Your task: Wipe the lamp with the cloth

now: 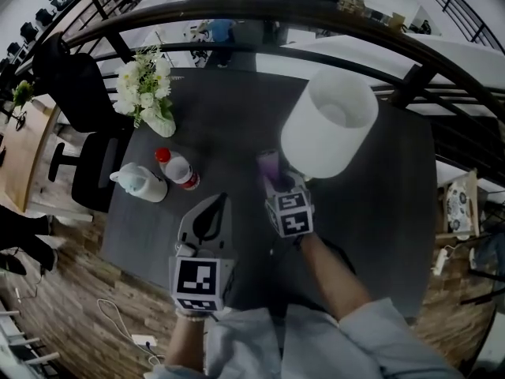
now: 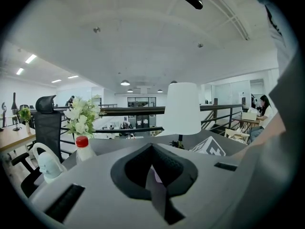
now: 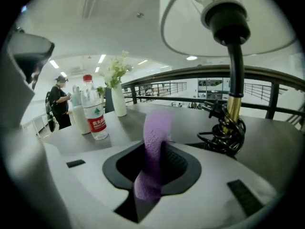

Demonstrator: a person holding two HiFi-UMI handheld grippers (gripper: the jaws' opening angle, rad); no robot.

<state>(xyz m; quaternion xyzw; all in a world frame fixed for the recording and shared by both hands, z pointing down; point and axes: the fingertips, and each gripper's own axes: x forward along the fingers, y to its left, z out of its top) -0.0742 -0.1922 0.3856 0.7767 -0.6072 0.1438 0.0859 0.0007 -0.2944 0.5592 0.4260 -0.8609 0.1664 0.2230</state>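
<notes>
The lamp (image 1: pixel 330 127) stands on the dark table (image 1: pixel 229 109) with its white shade tall over the middle. My right gripper (image 1: pixel 278 183) is low beside the lamp's left side, shut on a purple cloth (image 1: pixel 268 164). In the right gripper view the cloth (image 3: pixel 155 142) sticks up from between the jaws, under the shade (image 3: pixel 267 27), with the brass stem (image 3: pixel 232 106) and coiled cord (image 3: pixel 228 133) just to its right. My left gripper (image 1: pixel 215 205) hovers over the table's near part, left of the right one, shut and empty. The lamp (image 2: pixel 181 109) lies ahead of the left gripper (image 2: pixel 153 165).
A vase of white flowers (image 1: pixel 147 91) stands at the table's far left. A water bottle with a red cap (image 1: pixel 178 169) and a white jug (image 1: pixel 142 183) lie near the left edge. A black office chair (image 1: pixel 75 93) and a railing (image 1: pixel 260 10) border the table.
</notes>
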